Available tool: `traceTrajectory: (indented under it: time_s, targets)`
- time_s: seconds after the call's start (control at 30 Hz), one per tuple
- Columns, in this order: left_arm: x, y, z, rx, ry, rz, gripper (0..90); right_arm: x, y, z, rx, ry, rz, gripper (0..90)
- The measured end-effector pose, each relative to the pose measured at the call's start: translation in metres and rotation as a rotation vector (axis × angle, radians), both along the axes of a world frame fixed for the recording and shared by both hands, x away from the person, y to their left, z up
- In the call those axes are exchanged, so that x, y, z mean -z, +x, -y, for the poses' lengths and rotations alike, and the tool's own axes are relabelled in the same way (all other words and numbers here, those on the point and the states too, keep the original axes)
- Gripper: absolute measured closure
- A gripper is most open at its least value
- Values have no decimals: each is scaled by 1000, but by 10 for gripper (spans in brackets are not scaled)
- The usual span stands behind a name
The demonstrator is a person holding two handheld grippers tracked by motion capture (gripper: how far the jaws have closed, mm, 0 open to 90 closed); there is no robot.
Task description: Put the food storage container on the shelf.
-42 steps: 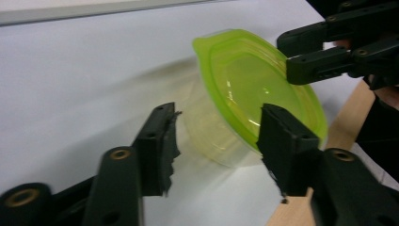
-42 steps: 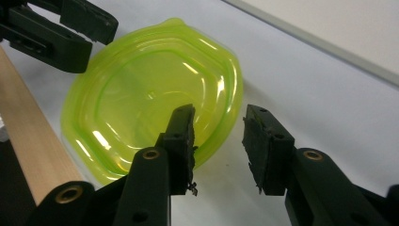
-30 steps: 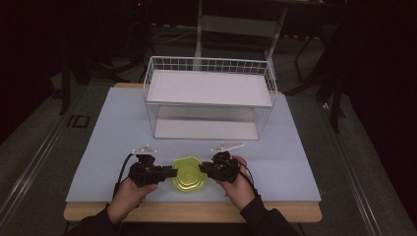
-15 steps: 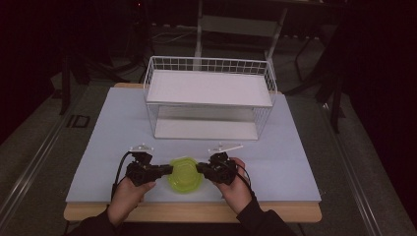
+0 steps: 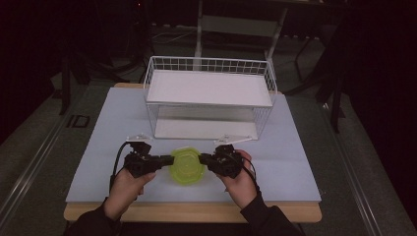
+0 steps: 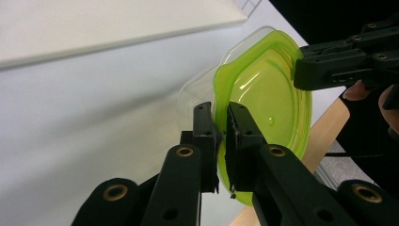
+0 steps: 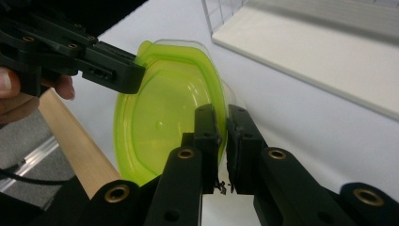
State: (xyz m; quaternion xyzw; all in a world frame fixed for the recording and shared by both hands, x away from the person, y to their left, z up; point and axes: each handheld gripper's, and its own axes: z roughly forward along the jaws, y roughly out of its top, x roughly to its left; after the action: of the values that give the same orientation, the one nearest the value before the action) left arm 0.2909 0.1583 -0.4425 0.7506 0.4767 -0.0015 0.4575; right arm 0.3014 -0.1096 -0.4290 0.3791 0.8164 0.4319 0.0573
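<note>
here both tongs, left tongs point(image 5: 169, 160) and right tongs point(image 5: 202, 158), pinch the green lid point(image 5: 187, 165).

A: Green lid point(image 6: 263, 113), left gripper view: bottom edge hidden behind jaws, clear container under it mostly covered.
B: High view, too small to tell jaw grip on lid; person's forearms cut off at bottom.
</note>
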Motion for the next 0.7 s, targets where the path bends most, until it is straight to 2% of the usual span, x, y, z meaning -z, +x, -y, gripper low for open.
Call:
traceTrajectory:
  time_s: [0.23,0.5,0.7]
  targets:
    - [-27,7,5,5,14,30,844,-22,3,5,19,25,38,837]
    - [-58,17,10,11,0,66,845,-50,9,12,42,50,66,837]
    - [-79,25,16,13,9,93,845,-69,15,18,58,58,93,837]
